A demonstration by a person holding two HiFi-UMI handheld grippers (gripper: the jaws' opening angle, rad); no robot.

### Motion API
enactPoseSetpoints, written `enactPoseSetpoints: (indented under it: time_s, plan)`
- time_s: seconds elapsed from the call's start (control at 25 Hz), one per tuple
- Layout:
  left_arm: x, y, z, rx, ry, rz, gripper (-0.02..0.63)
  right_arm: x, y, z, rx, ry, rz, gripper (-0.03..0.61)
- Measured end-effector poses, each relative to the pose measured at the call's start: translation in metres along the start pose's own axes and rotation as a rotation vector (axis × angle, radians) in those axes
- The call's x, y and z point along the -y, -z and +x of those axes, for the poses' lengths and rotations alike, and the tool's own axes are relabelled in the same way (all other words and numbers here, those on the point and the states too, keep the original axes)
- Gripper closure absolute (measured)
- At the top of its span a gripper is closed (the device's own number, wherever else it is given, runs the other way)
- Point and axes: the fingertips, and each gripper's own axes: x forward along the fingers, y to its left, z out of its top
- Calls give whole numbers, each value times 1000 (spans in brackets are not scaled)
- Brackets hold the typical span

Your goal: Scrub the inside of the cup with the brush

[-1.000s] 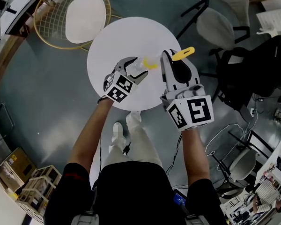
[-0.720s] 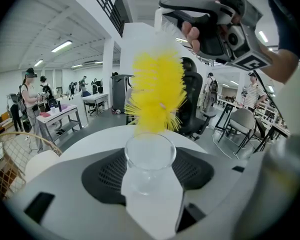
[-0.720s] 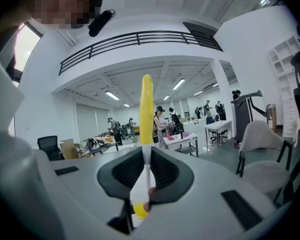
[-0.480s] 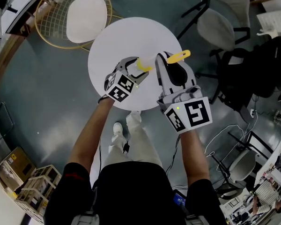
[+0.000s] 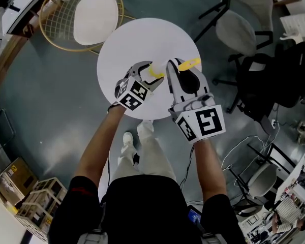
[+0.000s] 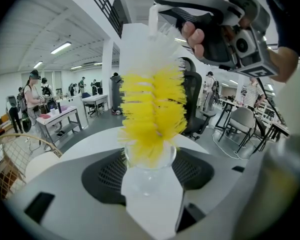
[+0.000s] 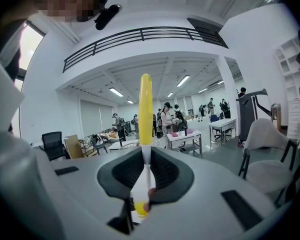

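A clear plastic cup (image 6: 149, 176) sits upright between the jaws of my left gripper (image 6: 150, 165), which is shut on it. The brush (image 6: 152, 111) has white bristles above and yellow below, and its yellow end dips into the cup's mouth. In the head view the cup (image 5: 151, 76) and left gripper (image 5: 148, 78) hang over the near side of the round white table (image 5: 137, 37). My right gripper (image 5: 174, 68) is close to the right of the cup, shut on the brush's thin stem. The yellow handle (image 7: 145, 106) sticks up past its jaws (image 7: 146, 170).
A gold wire chair with a white seat (image 5: 91, 19) stands beyond the table at left. A grey chair (image 5: 241, 22) and a black office chair (image 5: 274, 67) stand at right. People work at desks in the hall behind.
My right gripper has shifted left toward the cup, bringing the brush's yellow bristles from beside the cup over and into its mouth. The left gripper and cup have stayed put.
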Motion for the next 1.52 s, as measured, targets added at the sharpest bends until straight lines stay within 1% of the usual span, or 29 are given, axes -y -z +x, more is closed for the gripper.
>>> enactPoseSetpoints:
  time_s: [0.56, 0.68, 0.88, 1.0, 1.52]
  plan:
    - [1, -1, -1, 3, 8, 4, 319, 6, 16, 6, -30, 14, 37, 528]
    - [2, 0, -1, 3, 8, 2, 319, 8, 23, 6, -42, 20, 23, 529]
    - [1, -1, 0, 4, 7, 7, 319, 1, 48, 9, -109, 3, -18, 529]
    - [1, -2, 1, 6, 9, 8, 319, -2, 59, 11, -129, -4, -28, 529]
    - [0, 0, 0, 15, 9, -1, 319, -1, 75, 19, -160, -8, -33, 528]
